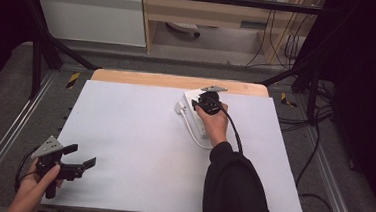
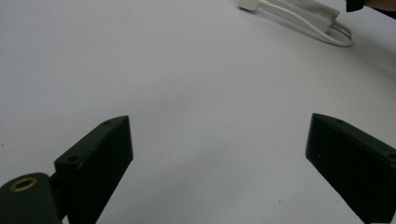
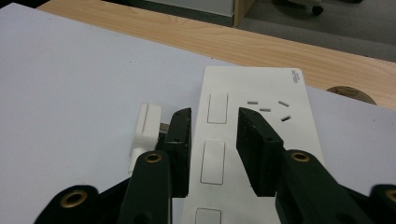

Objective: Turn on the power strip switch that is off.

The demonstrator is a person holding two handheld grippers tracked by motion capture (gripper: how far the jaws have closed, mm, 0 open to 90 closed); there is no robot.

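Lying flat at the far right of the white surface [image 1: 123, 146], near its wooden edge, the power strip [image 3: 261, 116] looks rigid, smooth and fairly light; its slick plastic may slip. The right gripper [image 3: 212, 151] hangs over it, jaws partly closed above the strip's left half, pads not clearly pressing. Gripping across the narrow sides seems best. Its plug [image 3: 147, 126] and cord [image 1: 191, 131] will drag. The left gripper [image 2: 219, 158] waits wide open, empty.
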